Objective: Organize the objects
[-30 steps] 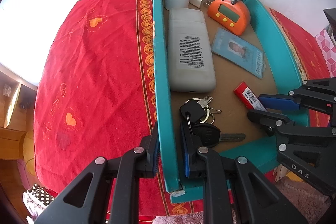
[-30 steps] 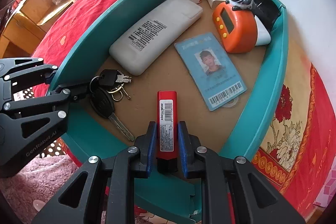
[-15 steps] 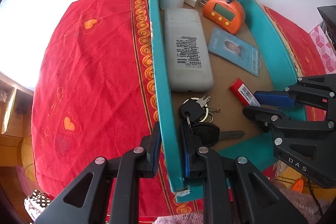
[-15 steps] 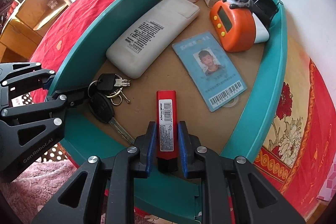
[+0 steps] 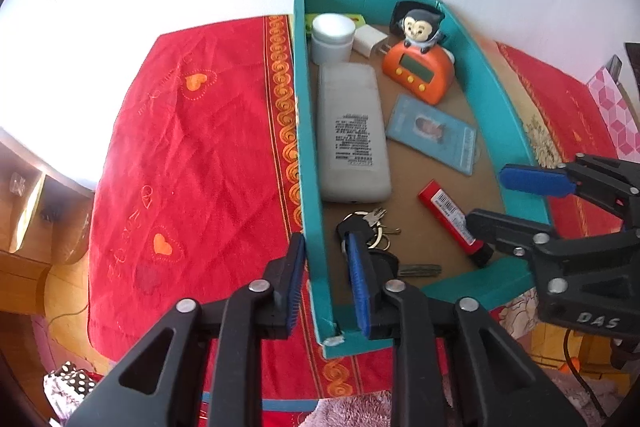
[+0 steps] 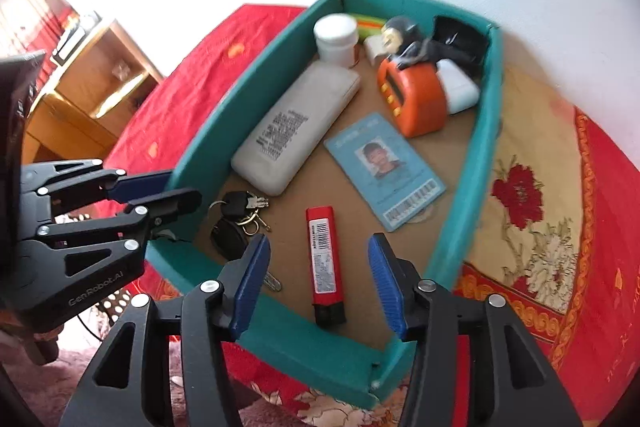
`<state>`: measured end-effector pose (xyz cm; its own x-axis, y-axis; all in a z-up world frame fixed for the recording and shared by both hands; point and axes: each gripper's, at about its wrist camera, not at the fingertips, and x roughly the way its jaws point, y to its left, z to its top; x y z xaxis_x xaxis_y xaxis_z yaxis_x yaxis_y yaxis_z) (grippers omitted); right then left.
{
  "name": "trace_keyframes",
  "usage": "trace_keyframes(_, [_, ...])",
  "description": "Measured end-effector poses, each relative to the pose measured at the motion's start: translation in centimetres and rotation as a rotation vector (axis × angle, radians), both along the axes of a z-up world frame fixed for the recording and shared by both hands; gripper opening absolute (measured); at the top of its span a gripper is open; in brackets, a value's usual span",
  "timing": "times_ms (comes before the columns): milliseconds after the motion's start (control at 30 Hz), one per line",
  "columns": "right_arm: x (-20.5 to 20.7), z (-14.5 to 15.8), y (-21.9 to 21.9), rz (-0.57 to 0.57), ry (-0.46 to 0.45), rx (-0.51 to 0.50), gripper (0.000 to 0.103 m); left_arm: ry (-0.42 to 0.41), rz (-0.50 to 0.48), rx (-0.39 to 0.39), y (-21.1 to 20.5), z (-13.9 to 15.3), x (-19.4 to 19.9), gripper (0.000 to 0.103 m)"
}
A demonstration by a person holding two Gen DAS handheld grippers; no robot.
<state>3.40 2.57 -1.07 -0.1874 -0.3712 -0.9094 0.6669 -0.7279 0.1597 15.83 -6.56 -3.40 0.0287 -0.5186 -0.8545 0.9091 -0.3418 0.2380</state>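
Left gripper [image 5: 326, 279]: jaws set narrow astride the left wall of the teal box [image 5: 308, 155], one blue pad outside the wall, the other inside. The pads look just apart from the wall; firm contact cannot be told.

Right gripper [image 6: 320, 285]: jaws spread wide, holding nothing. It hovers over the near end of the box, its blue pads on either side of the red lighter [image 6: 325, 261] without touching it.

The red lighter lies flat on the cardboard floor of the box, near the near wall, black end toward the right gripper and barcode label up.

Other contents of the box:
- key bunch [image 6: 236, 223], left of the lighter, near the left wall; the black fob sits close to the left gripper's inner pad.
- white remote [image 5: 352, 131], face down, lying along the left wall, far of the keys.
- blue ID card [image 6: 384, 171], flat, right of the remote and far of the lighter.
- orange clock [image 5: 420, 73] with a small monkey figure on top, at the far right.
- white jar [image 5: 333, 38] in the far left corner, a white charger plug [image 5: 370, 43] just beside it.

The box rests on a red cloth [image 5: 192, 163] with heart motifs and a gold scroll border.
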Motion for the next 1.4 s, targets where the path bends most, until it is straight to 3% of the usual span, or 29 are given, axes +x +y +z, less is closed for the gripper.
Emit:
trace_keyframes(167, [0.6, 1.7, 1.6, -0.024, 0.036, -0.023, 0.060, -0.001, 0.015, -0.019, 0.7, 0.7, -0.7, 0.045])
trace_keyframes(233, [0.5, 2.4, 2.8, -0.031, 0.064, -0.022, 0.068, 0.001, 0.016, -0.031, 0.8, 1.3, -0.9, 0.046])
trace_keyframes(333, [0.6, 2.6, 3.1, -0.053, 0.090, -0.023, 0.070, 0.004, -0.016, -0.051, 1.2, 1.6, -1.5, 0.049])
trace_keyframes(367, [0.6, 2.7, 3.5, -0.059, 0.095, -0.026, 0.071, 0.010, -0.020, -0.060, 1.5, 1.8, -1.9, 0.053])
trace_keyframes(433, [0.5, 2.9, 4.2, -0.071, 0.094, -0.034, 0.083, -0.009, -0.048, -0.108, 2.1, 2.1, -2.7, 0.067])
trace_keyframes(467, [0.4, 3.1, 4.5, -0.079, 0.097, -0.039, 0.085, -0.015, -0.054, -0.130, 2.3, 2.2, -3.2, 0.079])
trace_keyframes(500, [0.5, 3.3, 5.0, -0.093, 0.104, -0.046, 0.086, -0.018, -0.060, -0.146, 2.5, 2.2, -3.4, 0.083])
trace_keyframes(600, [0.5, 3.8, 6.4, -0.124, 0.111, -0.069, 0.087, -0.023, -0.076, -0.180, 3.0, 2.4, -4.5, 0.084])
trace_keyframes(867, [0.6, 5.5, 9.7, -0.222, 0.169, -0.104, 0.089, -0.026, -0.104, -0.155, 3.5, 2.1, -7.0, 0.085])
trace_keyframes(1400, [-0.2, 4.1, 12.1, -0.296, 0.143, -0.100, 0.091, -0.021, -0.096, -0.213, 5.0, 2.2, -9.6, 0.085])
